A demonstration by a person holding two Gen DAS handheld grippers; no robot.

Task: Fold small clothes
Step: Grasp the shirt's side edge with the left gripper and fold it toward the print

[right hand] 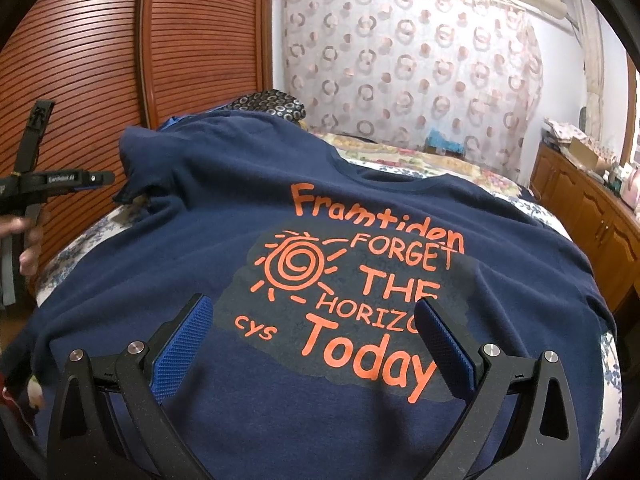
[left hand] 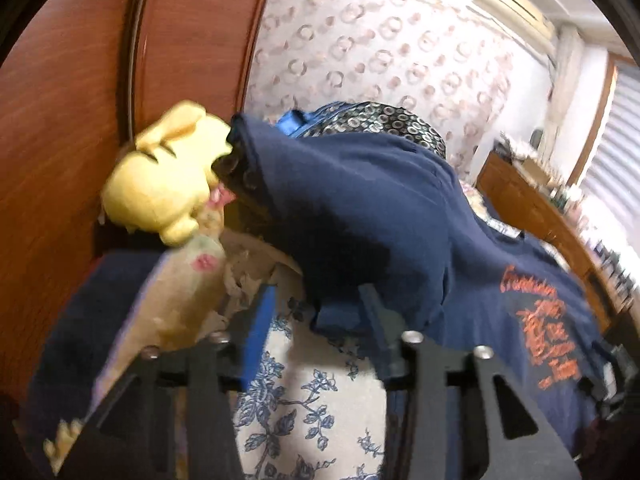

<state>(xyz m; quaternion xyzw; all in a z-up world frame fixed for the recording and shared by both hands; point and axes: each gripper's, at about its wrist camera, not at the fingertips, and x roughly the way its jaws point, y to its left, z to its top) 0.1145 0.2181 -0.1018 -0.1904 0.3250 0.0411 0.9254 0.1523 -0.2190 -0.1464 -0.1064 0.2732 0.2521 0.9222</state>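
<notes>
print: orange letters on the navy t-shirt point(right hand: 248, 264) read "Framtiden FORGET THE HORIZO.. Today" + small "cys", w/ an orange spiral sun point(right hand: 296, 266) left of the text
other writing: white lettering on the left gripper body seen from the right cam, too small to read
shirt look: dark navy, crew neck, darker patch behind the print, 1 sleeve bunched up at far left
shirt spot: spread print-up over the bed point(right hand: 504, 178), floral sheet point(left hand: 304, 404) under it
right gripper point(right hand: 316, 342): jaws wide apart, blue pads point(right hand: 182, 346), hovering over the lower print, nothing pinched
left gripper point(left hand: 316, 312): jaws apart, sleeve hem lying over the right finger, pads not pressing it afaict
count: 1 shirt, 2 grippers, 1 yellow plush point(left hand: 168, 176) by the wardrobe point(left hand: 80, 80)
bg: ring-pattern curtain point(right hand: 412, 80), AC unit point(left hand: 516, 4)
</notes>
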